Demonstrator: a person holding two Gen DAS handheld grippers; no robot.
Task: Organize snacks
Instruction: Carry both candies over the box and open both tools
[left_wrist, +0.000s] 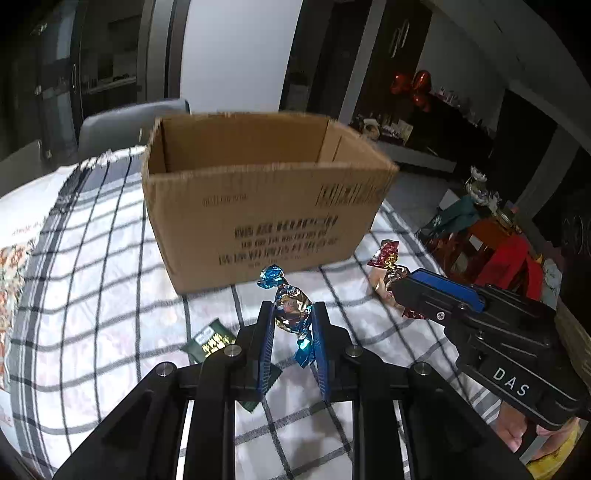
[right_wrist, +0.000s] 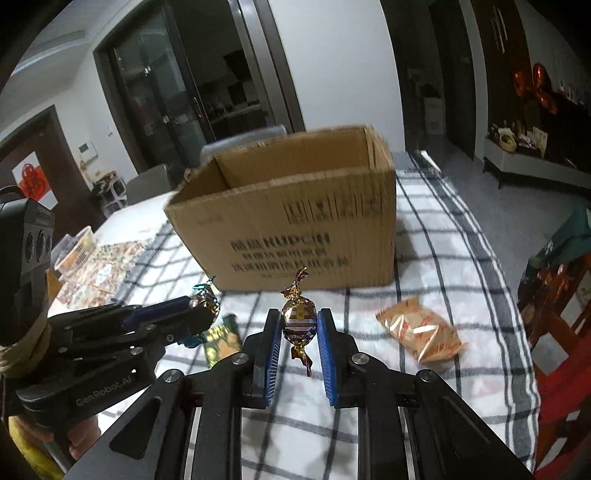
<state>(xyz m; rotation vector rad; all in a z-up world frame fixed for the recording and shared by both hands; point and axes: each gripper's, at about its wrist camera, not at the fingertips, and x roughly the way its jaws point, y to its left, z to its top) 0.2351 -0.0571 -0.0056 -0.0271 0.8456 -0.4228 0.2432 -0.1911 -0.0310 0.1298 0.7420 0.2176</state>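
An open cardboard box (left_wrist: 258, 206) stands on the checked tablecloth; it also shows in the right wrist view (right_wrist: 295, 229). My left gripper (left_wrist: 293, 314) is shut on a blue foil candy (left_wrist: 290, 306), held above the cloth in front of the box. My right gripper (right_wrist: 298, 321) is shut on a red and gold foil candy (right_wrist: 298, 317), also in front of the box. The right gripper (left_wrist: 402, 291) shows at the right of the left wrist view with its candy (left_wrist: 386, 258). The left gripper (right_wrist: 203, 310) shows at the left of the right wrist view.
A green snack packet (left_wrist: 212, 339) lies on the cloth under the left gripper. A gold snack packet (right_wrist: 421, 328) lies to the right of the right gripper. A chair (left_wrist: 129, 122) stands behind the table. Red furniture (left_wrist: 491, 251) stands off the table's right edge.
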